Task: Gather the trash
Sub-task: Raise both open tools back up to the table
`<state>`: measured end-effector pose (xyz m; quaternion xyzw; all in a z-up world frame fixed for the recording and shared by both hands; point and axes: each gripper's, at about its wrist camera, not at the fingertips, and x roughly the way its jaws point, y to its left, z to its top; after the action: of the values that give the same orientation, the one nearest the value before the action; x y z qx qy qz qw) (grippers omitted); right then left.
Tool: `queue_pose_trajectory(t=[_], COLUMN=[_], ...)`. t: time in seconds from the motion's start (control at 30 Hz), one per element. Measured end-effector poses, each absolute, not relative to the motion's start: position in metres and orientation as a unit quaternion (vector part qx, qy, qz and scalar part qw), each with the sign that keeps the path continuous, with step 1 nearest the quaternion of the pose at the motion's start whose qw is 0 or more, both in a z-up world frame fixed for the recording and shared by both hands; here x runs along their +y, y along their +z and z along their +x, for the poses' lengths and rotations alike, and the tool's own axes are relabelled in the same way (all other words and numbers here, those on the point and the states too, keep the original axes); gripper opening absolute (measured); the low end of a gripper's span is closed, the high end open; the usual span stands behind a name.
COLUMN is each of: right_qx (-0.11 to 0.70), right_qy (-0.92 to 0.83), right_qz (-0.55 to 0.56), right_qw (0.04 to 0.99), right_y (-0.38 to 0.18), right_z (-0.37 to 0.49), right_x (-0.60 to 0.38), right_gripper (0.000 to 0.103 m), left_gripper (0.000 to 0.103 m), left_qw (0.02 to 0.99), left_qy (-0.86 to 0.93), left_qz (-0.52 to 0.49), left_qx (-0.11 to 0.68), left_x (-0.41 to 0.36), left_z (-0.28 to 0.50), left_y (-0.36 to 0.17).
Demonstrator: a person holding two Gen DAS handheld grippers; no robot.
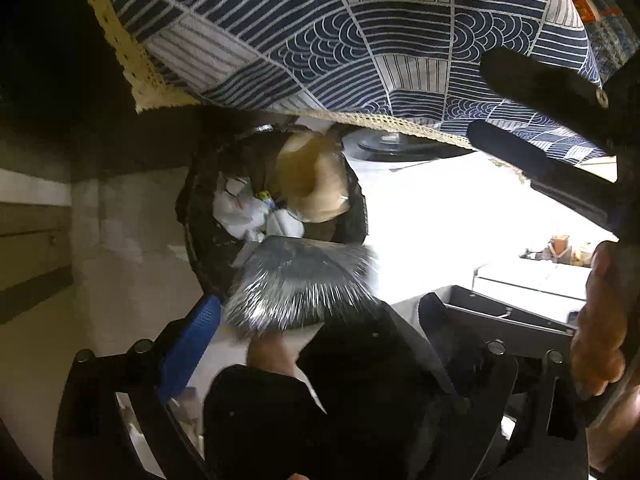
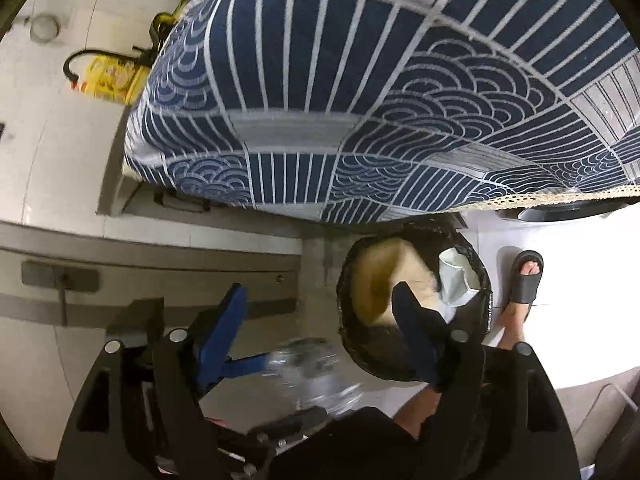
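Note:
A bin lined with a black bag stands on the floor under the table's edge, holding a brown paper bag and white crumpled trash. My left gripper is open wide above the bin's near rim. A crinkled silver foil piece lies blurred between its blue fingers, with no pad pressing on it. My right gripper is open too, above and beside the bin. Nothing is between its fingertips. A blurred shiny piece, probably the same foil, shows lower down.
A blue and white patterned tablecloth with a lace hem overhangs the bin. A person's foot in a grey sandal stands right of the bin on the white floor. Grey cabinet fronts are at the left. Yellow packages lie beyond.

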<state>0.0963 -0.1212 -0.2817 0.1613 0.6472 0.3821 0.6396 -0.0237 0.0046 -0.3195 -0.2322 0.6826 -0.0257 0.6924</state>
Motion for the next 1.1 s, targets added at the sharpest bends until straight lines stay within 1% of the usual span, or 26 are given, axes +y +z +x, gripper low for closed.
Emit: queue_pose_trajectory(t=[0.33, 0.53, 0.63, 0.8, 0.93, 1.1], right_qx=[0.642, 0.631, 0.621, 0.607, 0.591, 0.570], right_qy=[0.372, 0.357, 0.354, 0.352, 0.349, 0.341], right_qz=[0.158, 0.162, 0.164, 0.158, 0.159, 0.155], right_qw=[0.651, 0.670, 0.680, 0.695, 0.710, 0.731], right_y=[-0.274, -0.260, -0.250, -0.228, -0.205, -0.179], right_z=[0.103, 0.107, 0.108, 0.107, 0.107, 0.105], right_x=[-0.131, -0.145, -0.152, -0.165, -0.176, -0.188], right_gripper=[0.075, 0.075, 0.079, 0.079, 0.086, 0.087], left_gripper=[0.096, 0.096, 0.096, 0.096, 0.096, 0.096], left_qw=[0.708, 0.736, 0.746, 0.765, 0.784, 0.802], left_qy=[-0.004, 0.006, 0.002, -0.003, -0.008, -0.010], left_qz=[-0.221, -0.221, -0.214, -0.181, -0.168, -0.160], left_qx=[0.670, 0.640, 0.630, 0.618, 0.598, 0.576], left_x=[0.014, 0.020, 0.019, 0.014, 0.016, 0.023], left_z=[-0.023, -0.015, -0.011, -0.002, 0.002, 0.004], left_y=[-0.310, -0.282, -0.269, -0.242, -0.218, -0.190])
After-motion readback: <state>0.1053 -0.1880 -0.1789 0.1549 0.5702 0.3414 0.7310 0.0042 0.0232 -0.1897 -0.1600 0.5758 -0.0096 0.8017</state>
